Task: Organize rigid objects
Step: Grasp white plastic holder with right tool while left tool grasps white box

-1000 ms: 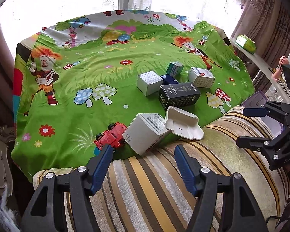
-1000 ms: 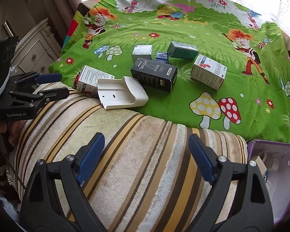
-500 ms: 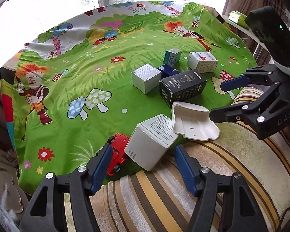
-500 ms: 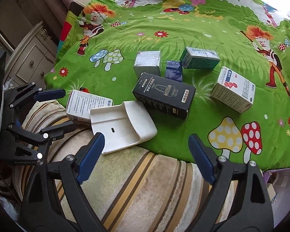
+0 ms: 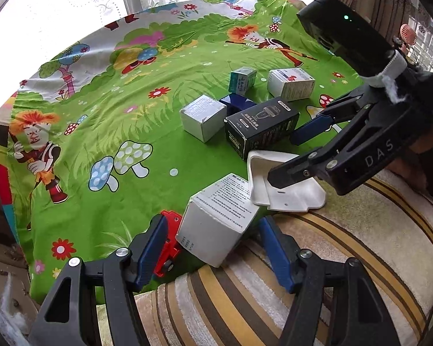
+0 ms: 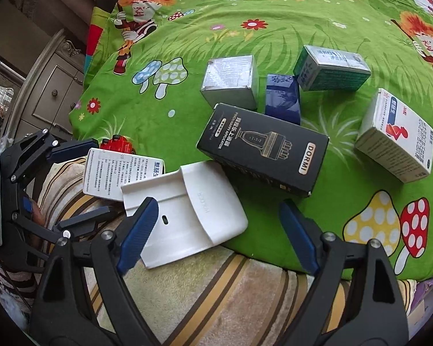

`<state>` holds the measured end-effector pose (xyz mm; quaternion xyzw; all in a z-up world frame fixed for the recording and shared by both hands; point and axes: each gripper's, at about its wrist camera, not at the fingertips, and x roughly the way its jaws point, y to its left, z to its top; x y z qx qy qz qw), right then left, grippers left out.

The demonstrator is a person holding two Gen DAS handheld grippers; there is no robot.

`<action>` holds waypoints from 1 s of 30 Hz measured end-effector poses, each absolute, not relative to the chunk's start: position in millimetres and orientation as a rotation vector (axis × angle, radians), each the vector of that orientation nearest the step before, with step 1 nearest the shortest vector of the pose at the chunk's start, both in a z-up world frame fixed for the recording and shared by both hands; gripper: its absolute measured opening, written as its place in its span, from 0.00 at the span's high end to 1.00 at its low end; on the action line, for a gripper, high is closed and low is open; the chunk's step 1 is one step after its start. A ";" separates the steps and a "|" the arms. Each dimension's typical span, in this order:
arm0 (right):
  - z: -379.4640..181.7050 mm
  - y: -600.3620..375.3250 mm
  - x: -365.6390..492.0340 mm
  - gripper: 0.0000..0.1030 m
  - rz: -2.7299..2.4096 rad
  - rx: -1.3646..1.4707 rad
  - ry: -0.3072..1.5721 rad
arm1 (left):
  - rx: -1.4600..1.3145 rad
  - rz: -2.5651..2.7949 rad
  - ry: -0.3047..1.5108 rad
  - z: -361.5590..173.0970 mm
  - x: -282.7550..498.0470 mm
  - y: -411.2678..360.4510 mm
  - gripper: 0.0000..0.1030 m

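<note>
A: Left gripper [image 5: 210, 248] status?

B: Jaws spread wide, holding nothing. The white printed box [image 5: 219, 222] sits between its blue fingers [image 5: 151, 248], tilted, at the near edge of the green cartoon cloth [image 5: 101, 132] where it meets the striped cushion [image 5: 346, 259]. Can't tell if either pad touches it. The red toy car [image 5: 170, 242] is wedged just beside the box, against the left finger.

A: Right gripper?

B: Right gripper [image 6: 216, 230] is also wide open, empty. The white plastic tray [image 6: 187, 216] lies between its fingers, half on the cloth edge, half on the cushion. In the left wrist view one finger of it hangs over the tray [image 5: 285, 190]; contact unclear.

A: Rest of the items?

B: All further in on the cloth, toward the middle. Black DORMI box [image 6: 262, 150] lies flat, its corner overlapping the tray's far rim. Behind it the silver-grey box [image 6: 231, 82] and small dark blue box [image 6: 283, 98] are side by side, blue one touching the black box. Green-white box [image 6: 330, 69] is just behind the blue one. White medicine box [image 6: 395, 135] sits apart, toward the right edge.

A: Printed box versus tray?

B: Touching; the box corner [image 6: 121, 173] overlaps the tray's left rim.
</note>
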<state>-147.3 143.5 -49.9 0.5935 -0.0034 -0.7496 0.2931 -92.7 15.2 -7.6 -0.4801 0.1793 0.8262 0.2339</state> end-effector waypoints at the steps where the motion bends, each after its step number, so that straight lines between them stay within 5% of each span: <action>1: -51.7 143.1 -148.6 0.21 -1.985 1.585 -0.019 | -1.315 2.265 0.493 -7.5 -92.3 15.8 0.38; 5: -55.2 141.9 -149.8 0.32 -1.975 1.594 -0.031 | -1.315 2.260 0.502 -8.5 -91.9 17.1 0.47; 7: -55.5 140.4 -148.8 0.50 -1.958 1.592 -0.027 | -1.305 2.259 0.495 -7.0 -91.1 16.8 0.49; 10: -54.0 143.4 -147.8 0.62 -1.963 1.589 -0.029 | -1.285 2.261 0.481 -4.1 -89.2 15.6 0.55; 18: -45.3 153.1 -140.9 0.76 -1.986 1.551 -0.074 | -1.273 2.269 0.419 1.7 -82.8 13.2 0.57; 30: -45.5 164.1 -142.6 0.72 -1.979 1.584 -0.144 | -1.288 2.282 0.390 5.6 -74.5 14.0 0.57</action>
